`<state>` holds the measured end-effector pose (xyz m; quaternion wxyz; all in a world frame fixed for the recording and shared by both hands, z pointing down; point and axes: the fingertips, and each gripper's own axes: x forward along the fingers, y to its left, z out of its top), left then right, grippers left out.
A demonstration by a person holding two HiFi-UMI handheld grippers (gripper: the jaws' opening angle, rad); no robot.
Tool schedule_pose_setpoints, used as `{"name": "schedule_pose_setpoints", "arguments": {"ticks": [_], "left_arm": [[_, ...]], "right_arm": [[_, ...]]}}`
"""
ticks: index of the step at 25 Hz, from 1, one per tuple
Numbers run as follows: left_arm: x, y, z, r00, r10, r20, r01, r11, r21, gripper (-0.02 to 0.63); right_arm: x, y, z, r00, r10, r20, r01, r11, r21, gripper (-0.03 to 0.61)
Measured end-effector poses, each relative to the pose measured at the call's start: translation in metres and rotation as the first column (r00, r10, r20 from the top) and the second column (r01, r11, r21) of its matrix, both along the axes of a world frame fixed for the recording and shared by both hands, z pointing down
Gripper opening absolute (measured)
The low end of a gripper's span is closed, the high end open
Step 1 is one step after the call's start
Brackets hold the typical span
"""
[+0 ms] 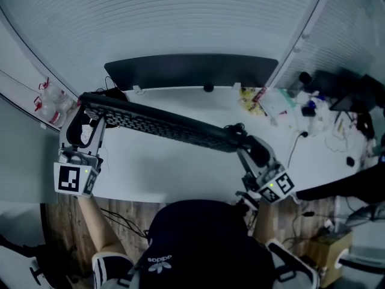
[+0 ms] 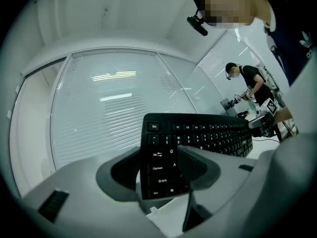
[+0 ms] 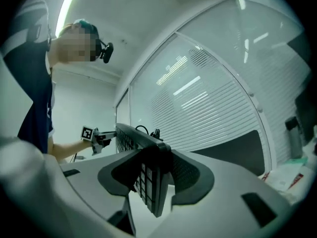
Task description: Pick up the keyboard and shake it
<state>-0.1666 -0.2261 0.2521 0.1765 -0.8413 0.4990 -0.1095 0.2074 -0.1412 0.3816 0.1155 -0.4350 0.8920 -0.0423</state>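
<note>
A long black keyboard (image 1: 162,124) hangs in the air above the white desk (image 1: 156,161), tilted with its key side facing me. My left gripper (image 1: 90,114) is shut on its left end, where the Esc and Ctrl keys (image 2: 159,162) sit between the jaws. My right gripper (image 1: 240,142) is shut on the right end (image 3: 151,180), which stands on edge between the dark pads. In the right gripper view the keyboard runs away toward the left gripper (image 3: 96,135).
A dark monitor (image 1: 189,71) stands at the desk's back edge. Cluttered items, cables and bottles (image 1: 313,110) lie at the right. A curved wall of blinds (image 1: 180,17) rises behind. Another person (image 2: 247,86) works in the distance. Wooden floor (image 1: 66,233) lies below.
</note>
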Motion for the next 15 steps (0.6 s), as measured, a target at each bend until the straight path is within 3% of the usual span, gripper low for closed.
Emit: {"name": "schedule_pose_setpoints", "arguments": {"ticks": [5,8,15], "left_arm": [[-0.006,-0.001,-0.007,0.999,-0.016,-0.029,0.017,1.000,0.022,0.221],[-0.007,-0.007,-0.008,0.999,-0.012,-0.031,0.012,1.000,0.023,0.221],[0.002,-0.012,-0.003,0.999,-0.006,-0.039,0.007,1.000,0.019,0.221]], "right_arm": [[-0.011,-0.002,-0.009,0.998,-0.022,-0.061,0.023,1.000,0.021,0.175],[-0.011,-0.004,-0.008,0.999,-0.053,-0.006,0.053,0.999,0.005,0.172],[-0.005,-0.005,-0.004,0.997,-0.075,-0.001,0.075,0.997,0.004,0.170]]}}
